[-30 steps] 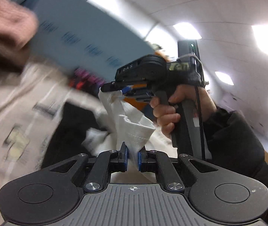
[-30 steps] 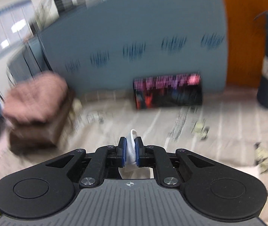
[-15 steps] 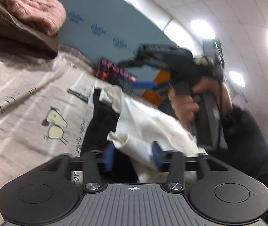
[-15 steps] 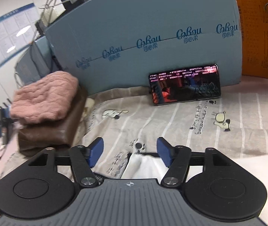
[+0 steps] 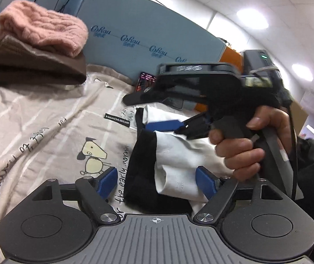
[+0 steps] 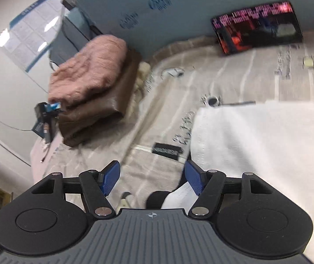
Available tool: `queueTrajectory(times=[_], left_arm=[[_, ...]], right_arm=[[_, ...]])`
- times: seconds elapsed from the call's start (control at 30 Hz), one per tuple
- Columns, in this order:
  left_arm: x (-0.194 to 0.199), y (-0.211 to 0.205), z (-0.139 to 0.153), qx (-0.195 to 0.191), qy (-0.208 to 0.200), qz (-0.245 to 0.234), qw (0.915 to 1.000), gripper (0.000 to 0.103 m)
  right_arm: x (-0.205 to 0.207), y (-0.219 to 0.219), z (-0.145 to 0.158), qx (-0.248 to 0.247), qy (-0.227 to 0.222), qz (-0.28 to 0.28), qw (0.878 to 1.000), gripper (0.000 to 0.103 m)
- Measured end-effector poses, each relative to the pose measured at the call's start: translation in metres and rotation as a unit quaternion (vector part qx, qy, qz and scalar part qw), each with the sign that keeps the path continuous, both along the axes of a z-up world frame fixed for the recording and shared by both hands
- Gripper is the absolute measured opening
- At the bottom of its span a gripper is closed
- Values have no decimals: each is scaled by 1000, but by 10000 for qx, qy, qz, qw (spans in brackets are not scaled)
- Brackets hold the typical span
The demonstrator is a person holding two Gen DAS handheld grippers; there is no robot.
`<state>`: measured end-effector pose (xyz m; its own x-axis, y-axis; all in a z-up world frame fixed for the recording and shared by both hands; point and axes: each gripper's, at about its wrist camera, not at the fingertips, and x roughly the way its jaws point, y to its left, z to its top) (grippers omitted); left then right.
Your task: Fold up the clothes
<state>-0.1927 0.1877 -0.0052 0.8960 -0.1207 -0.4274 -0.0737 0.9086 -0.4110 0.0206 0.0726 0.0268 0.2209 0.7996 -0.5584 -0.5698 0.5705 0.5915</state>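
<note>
Both tongs, left point(image 5: 157, 181) and right point(image 6: 151, 177), are spread, holding nothing. The white garment point(image 6: 267, 145) lies on the sheet-covered counter point(image 5: 35, 121), part-folded over a black layer point(image 5: 142, 167). The loose fold could spring open, or a careless re-grip could drag it askew.

A sweater point(image 5: 40, 33) lies on folded clothes point(image 5: 31, 66), left of the phone point(image 6: 258, 26).

The left wrist camera sits low and close over the striped bedsheet point(image 5: 35, 118), looking across at the right gripper point(image 5: 165, 125). The right wrist camera looks down from higher up. Both see the pink sweater point(image 5: 40, 30) point(image 6: 88, 68) and phone point(image 6: 258, 26).
</note>
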Motion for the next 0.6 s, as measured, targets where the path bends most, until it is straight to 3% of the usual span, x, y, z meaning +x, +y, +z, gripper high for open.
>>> queueTrajectory(times=[0.13, 0.3, 0.5, 0.6], left_arm=[[-11, 0, 5, -65, 132, -65, 9999, 94], [-17, -14, 4, 5, 265, -580, 9980, 99], [3, -30, -1, -308, 446, -963, 9939, 103], [15, -33, -3, -612, 419, -907, 9931, 102]], right_arm=[[-5, -44, 26, 298, -482, -337, 9978, 75], [-2, -112, 43, 303, -1012, -1141, 9878, 85], [20, -182, 22, 225, -710, -2185, 9730, 87], [32, -197, 5, 278, -349, -2287, 9725, 87]])
